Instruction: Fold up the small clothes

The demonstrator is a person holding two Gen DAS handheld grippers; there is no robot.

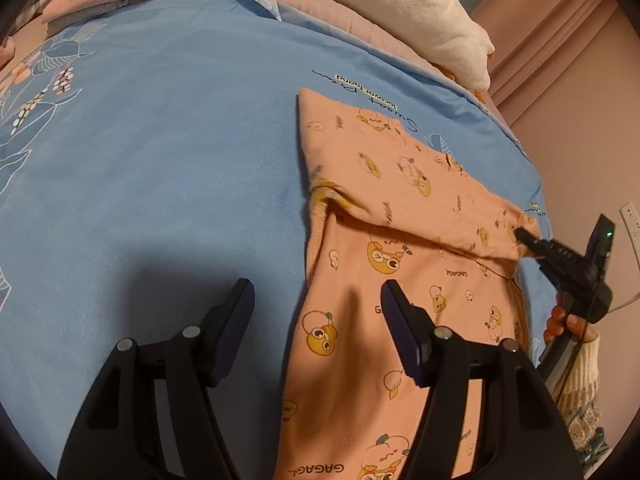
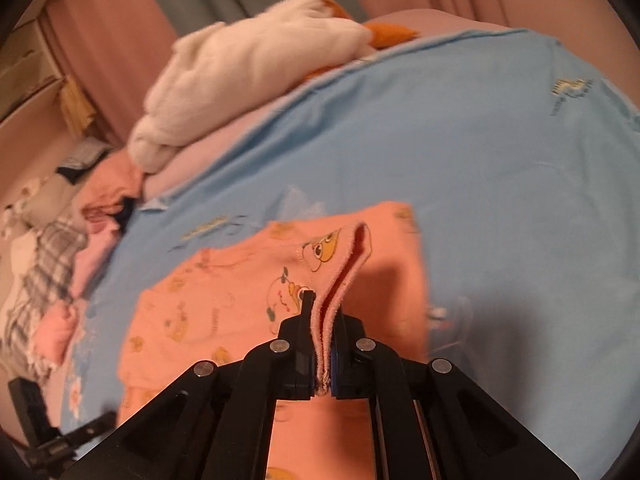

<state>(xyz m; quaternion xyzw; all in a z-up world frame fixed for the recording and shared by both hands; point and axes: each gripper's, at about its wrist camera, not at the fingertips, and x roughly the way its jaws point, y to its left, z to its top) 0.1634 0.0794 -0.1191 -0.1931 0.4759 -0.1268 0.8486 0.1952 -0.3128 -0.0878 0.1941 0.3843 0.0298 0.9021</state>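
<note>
Blue bedsheet fills most of both views, white floral print at the left edge of the left wrist view, small script print near upper right. It lies on a bed.

Pile of bedding and clothes along the top of frame: white fluffy blanket upper centre-right in the left view, upper left-centre in the right view, sitting on a pink quilt. Plaid and pink clothes heaped at the left edge of the right view. Pink curtains at upper right of the left view.

Peach cartoon-print garment lies on the sheet, right of centre to bottom in the left view, centre to bottom in the right view. Its far part is folded over, with a diagonal fold line running toward the right edge of the left view.

Right claw: bottom centre of its own view, fingers pressed together, pinching a doubled edge of the garment that stands up between the pads. In the left view it sits at the right edge, tip on the garment's corner; the person's hand in a knit cuff holds the handle.

Left claw: bottom centre of its view, fingers spread wide, nothing between them, hovering over the garment's left edge and sheet. Its right finger is over the garment, the other over bare sheet. A dark part of it shows at the lower left of the right view.
</note>
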